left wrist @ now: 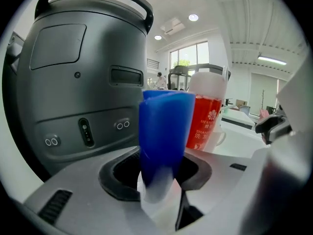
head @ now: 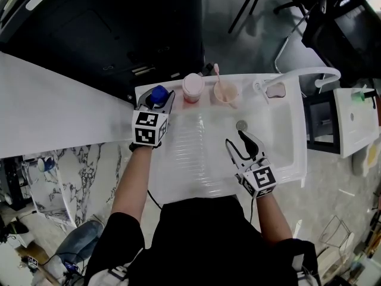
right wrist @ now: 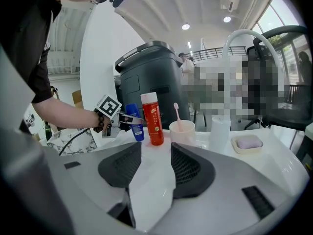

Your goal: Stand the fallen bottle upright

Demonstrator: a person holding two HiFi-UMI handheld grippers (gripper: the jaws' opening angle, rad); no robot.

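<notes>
The blue bottle [head: 159,92] stands upright on the back-left ledge of the white sink [head: 280,137]. My left gripper [head: 157,98] holds it from the near side, one finger on each side of its body. In the left gripper view the bottle [left wrist: 164,136] fills the gap between the jaws. The right gripper view shows the bottle [right wrist: 135,125] standing next to a red bottle, with the left gripper [right wrist: 128,119] around it. My right gripper [head: 234,137] hangs open over the sink basin, nothing between its pads [right wrist: 188,168].
Along the sink's back ledge stand a red bottle [head: 193,87] with a white cap, a cup [head: 226,93] with a pink toothbrush, and a soap dish [head: 275,90]. A white faucet [head: 303,73] arches at the right. A black bin [head: 119,28] rises behind the ledge.
</notes>
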